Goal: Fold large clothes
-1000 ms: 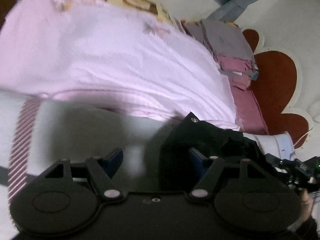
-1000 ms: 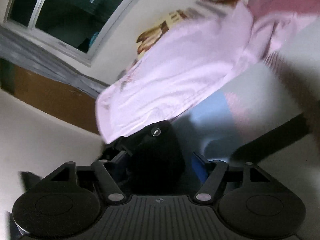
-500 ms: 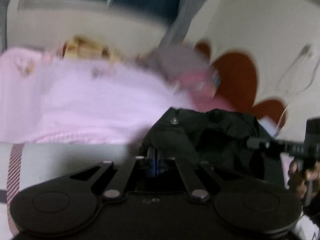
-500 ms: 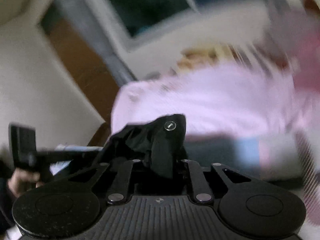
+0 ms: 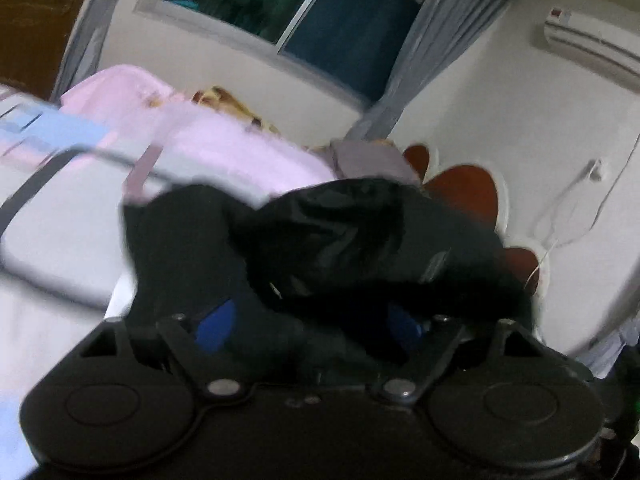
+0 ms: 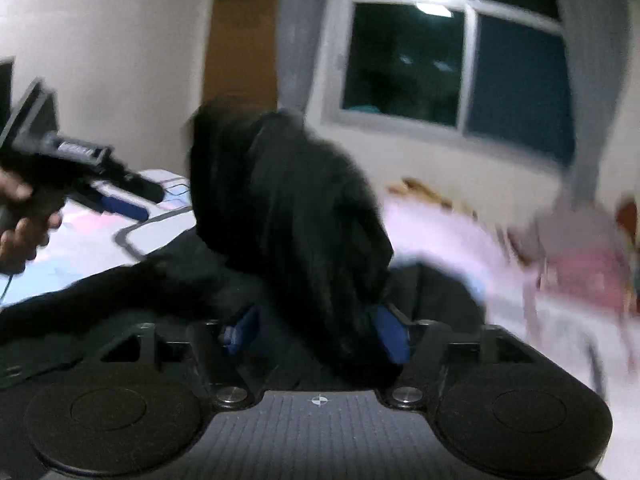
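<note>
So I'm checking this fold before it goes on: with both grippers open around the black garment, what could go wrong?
1. The black garment lies bunched over the left gripper, blue pads apart; closing now may pinch several layers.
2. It drapes over the right gripper too, also open, so it might slide off.
3. It could land on the pink cloth behind.

Dim indoor light, both views. Windows (image 5: 280,12) dark; right wrist shows lamp reflection (image 6: 434,7) in glass at 1 o'clock. Heavy motion blur, esp. pink bedding (image 6: 460,240) at 3 o'clock. Black garment (image 5: 320,240) near detail-less, underexposed. Fisheye bends walls at edges; corners vignetted black.
</note>
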Demonstrator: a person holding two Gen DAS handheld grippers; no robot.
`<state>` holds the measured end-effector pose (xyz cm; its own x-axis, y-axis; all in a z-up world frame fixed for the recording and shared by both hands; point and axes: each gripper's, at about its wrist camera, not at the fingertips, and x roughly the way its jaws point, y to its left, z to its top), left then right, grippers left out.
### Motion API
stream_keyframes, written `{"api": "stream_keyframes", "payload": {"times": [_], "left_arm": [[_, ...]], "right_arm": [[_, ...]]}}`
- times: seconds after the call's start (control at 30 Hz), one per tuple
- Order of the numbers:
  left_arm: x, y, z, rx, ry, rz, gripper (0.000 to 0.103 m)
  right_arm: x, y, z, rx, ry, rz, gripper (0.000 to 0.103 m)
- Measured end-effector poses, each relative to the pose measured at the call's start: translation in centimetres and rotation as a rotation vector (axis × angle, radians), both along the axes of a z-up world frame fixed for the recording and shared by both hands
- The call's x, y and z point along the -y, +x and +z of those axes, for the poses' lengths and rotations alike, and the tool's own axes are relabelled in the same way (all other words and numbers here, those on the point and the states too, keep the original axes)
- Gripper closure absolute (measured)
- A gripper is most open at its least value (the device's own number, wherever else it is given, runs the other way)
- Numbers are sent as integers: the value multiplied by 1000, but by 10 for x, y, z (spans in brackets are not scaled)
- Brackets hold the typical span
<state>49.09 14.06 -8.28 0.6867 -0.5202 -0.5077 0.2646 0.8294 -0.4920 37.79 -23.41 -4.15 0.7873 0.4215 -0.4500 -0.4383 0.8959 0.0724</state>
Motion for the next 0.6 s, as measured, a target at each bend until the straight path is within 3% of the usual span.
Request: {"api": "stream_keyframes", "payload": {"times": [0.1, 0.23, 0.37, 0.43, 0.53, 0.6], "left_arm": [[-8, -31, -9, -43, -30, 13, 22], [7, -36, -10, -71, 55, 21, 26], [22, -28, -10, -82, 79, 13, 28], [30, -19, -9, -77, 97, 18, 29], [34, 3, -16, -113, 139, 33, 32], [32, 16, -22, -124, 113, 48, 33]], "right_arm": [[11, -35, 1, -74, 119, -72, 39], [30, -27, 13, -181, 355, -169, 39], [27, 26, 19, -322, 456, -292, 39], [34, 50, 7, -400, 531, -347, 39], [41, 74, -4, -479, 578, -338, 39], [36, 93, -15, -523, 547, -318, 39]]}}
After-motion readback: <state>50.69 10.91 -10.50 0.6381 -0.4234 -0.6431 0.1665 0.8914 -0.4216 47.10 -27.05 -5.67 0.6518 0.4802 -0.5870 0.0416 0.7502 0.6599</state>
